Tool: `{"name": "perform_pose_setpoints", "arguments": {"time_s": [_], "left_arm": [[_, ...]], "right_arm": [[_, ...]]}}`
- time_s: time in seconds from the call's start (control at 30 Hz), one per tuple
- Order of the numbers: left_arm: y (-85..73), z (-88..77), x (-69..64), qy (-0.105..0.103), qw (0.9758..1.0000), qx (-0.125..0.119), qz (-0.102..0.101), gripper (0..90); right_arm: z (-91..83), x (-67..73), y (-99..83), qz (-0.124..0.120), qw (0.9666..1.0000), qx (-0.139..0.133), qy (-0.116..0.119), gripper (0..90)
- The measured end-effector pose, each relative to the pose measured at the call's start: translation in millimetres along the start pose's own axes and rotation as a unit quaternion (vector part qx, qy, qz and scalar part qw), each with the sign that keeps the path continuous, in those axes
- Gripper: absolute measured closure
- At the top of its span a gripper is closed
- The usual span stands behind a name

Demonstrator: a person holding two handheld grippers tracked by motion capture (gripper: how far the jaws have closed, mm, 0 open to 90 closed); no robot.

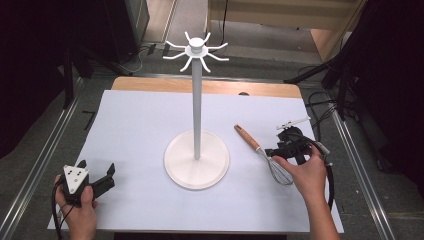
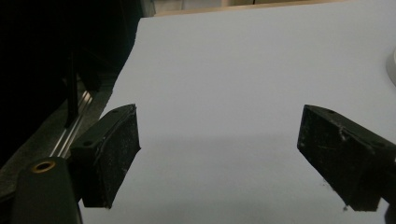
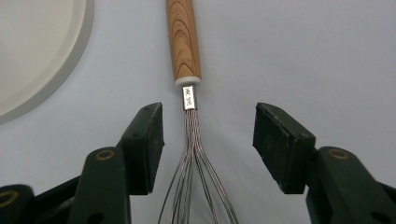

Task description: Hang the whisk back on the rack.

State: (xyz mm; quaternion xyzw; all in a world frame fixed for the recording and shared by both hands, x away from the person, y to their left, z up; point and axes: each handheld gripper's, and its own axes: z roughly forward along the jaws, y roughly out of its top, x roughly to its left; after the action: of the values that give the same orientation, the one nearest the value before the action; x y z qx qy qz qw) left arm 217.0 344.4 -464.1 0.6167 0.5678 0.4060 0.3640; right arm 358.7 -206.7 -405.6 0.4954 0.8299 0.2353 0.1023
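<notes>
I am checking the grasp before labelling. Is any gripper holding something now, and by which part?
Nothing is held. The right gripper is open, its jaws on either side of the whisk wires near the handle, not closed. The left gripper is open over bare table.

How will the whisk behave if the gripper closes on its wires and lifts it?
The whisk has thin wire loops, so they will probably flex and slip between the open right gripper pads. Its wooden handle looks heavier, so that end may droop. The round handle could roll if pushed.

whisk (image 3: 187,70): wire end cut off by bottom edge | stand base (image 3: 37,51): cropped at left edge
</notes>
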Motion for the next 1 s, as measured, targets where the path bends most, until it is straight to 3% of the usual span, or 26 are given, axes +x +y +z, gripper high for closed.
{"name": "perform_pose_setpoints", "arguments": {"time_s": [0.43, 0.5, 1.0], "left_arm": [[0.4, 0.8, -0.5, 0.001, 1.0, 0.004, 0.002, 13.8], [0.5, 0.9, -0.4, 0.001, 1.0, 0.006, 0.002, 13.8], [0.9, 2.1, -0.4, 0.0, 0.9999, 0.01, 0.003, 13.8]], "right_arm": [[21.8, 13.0, 31.4, -0.028, 0.9985, 0.047, 0.001, 54.2], [30.0, 17.8, 38.3, -0.042, 0.9973, 0.06, 0.0, 55.5], [59.3, 22.9, 55.1, -0.057, 0.9933, 0.1, -0.011, 59.4]]}}
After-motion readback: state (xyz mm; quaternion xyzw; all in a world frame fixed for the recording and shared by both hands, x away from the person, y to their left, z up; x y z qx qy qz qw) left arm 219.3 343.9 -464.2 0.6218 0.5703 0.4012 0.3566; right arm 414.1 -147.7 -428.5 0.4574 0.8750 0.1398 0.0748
